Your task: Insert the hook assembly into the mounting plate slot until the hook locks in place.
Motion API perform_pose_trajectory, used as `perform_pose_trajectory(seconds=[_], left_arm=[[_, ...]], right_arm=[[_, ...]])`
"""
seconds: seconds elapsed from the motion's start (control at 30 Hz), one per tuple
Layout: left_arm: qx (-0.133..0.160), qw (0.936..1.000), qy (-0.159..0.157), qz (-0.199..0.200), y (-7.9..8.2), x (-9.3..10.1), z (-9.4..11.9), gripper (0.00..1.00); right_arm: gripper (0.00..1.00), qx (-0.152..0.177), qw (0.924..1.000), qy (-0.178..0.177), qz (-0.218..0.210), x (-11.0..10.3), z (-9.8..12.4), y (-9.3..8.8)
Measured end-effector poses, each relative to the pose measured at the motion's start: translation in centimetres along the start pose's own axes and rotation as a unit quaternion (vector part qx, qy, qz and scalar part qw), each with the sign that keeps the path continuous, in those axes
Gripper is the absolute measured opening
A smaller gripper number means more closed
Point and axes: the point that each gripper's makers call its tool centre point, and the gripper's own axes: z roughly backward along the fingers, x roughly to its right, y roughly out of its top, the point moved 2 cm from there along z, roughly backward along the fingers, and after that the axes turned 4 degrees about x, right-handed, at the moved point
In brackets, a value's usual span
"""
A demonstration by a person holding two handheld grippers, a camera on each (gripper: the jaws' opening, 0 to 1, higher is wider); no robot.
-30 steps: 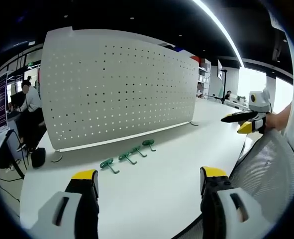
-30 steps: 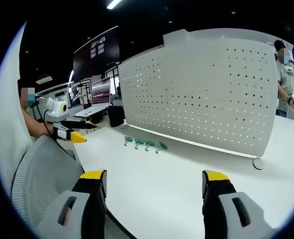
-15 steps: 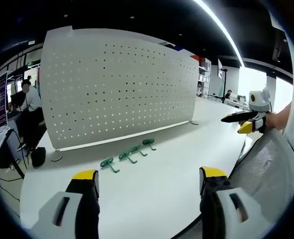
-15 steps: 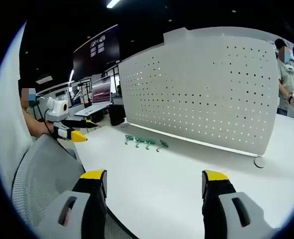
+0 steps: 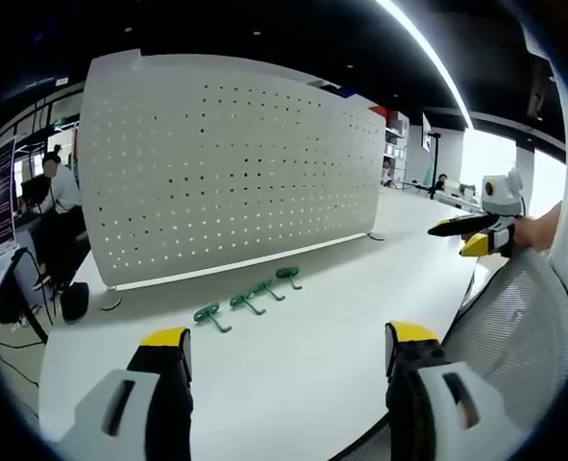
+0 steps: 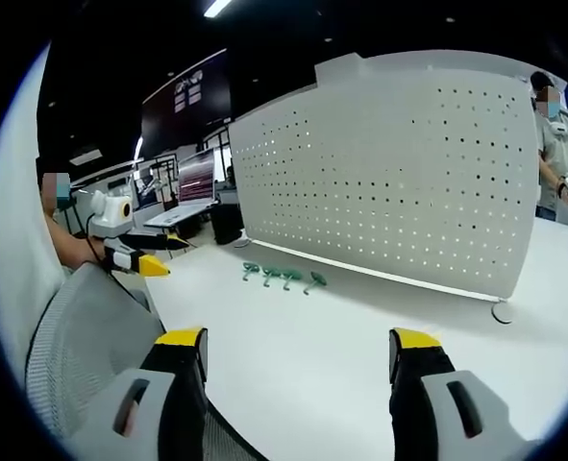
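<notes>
A white perforated mounting plate (image 5: pixel 216 163) (image 6: pixel 399 173) stands upright on the white table (image 5: pixel 293 355). Several green hooks (image 5: pixel 248 302) (image 6: pixel 284 279) lie in a row on the table just in front of its lower edge. My left gripper (image 5: pixel 284 348) hovers low over the near table edge, open, nothing between its yellow-tipped fingers, well short of the hooks. My right gripper (image 6: pixel 296 351) is also open and holds nothing, likewise far back from the hooks. Each gripper appears in the other's view, at the side: the right gripper (image 5: pixel 471 235) and the left gripper (image 6: pixel 139 257).
A grey mesh chair back (image 5: pixel 514 327) (image 6: pixel 82 355) sits close under both grippers. A person (image 5: pixel 53 192) sits at a desk beyond the plate's left end. Another person (image 6: pixel 553 144) stands behind the plate's right end. Monitors (image 6: pixel 192 178) line the background.
</notes>
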Motion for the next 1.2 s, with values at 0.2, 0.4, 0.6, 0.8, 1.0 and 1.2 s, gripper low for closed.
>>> perform_pose_trajectory(seconds=[0.2,0.4,0.6,0.8,1.0,1.2], left_arm=[[-0.004,1.0,0.0,-0.003,0.04,0.01,-0.01,0.86],[-0.001,1.0,0.0,-0.004,0.29,-0.02,0.05,0.86],[0.003,1.0,-0.006,-0.005,0.6,0.09,0.03,0.86],[0.009,0.9999,-0.006,-0.002,0.95,0.01,-0.01,0.86],[0.007,1.0,-0.004,0.003,0.88,-0.23,-0.03,0.85],[0.002,1.0,-0.008,-0.001,0.9,-0.66,-0.4,0.84]], right_arm=[[0.75,0.002,1.0,0.004,0.008,-0.17,0.01,0.24],[0.74,0.002,1.0,0.003,0.009,-0.04,-0.02,0.4],[0.74,0.005,0.9999,0.001,0.015,0.12,-0.06,0.88],[0.73,0.001,0.9998,0.002,0.02,0.22,-0.23,0.96],[0.73,-0.001,0.9998,0.0,0.018,0.34,-0.26,0.81],[0.73,-0.003,0.9998,0.002,0.022,0.21,-0.35,0.76]])
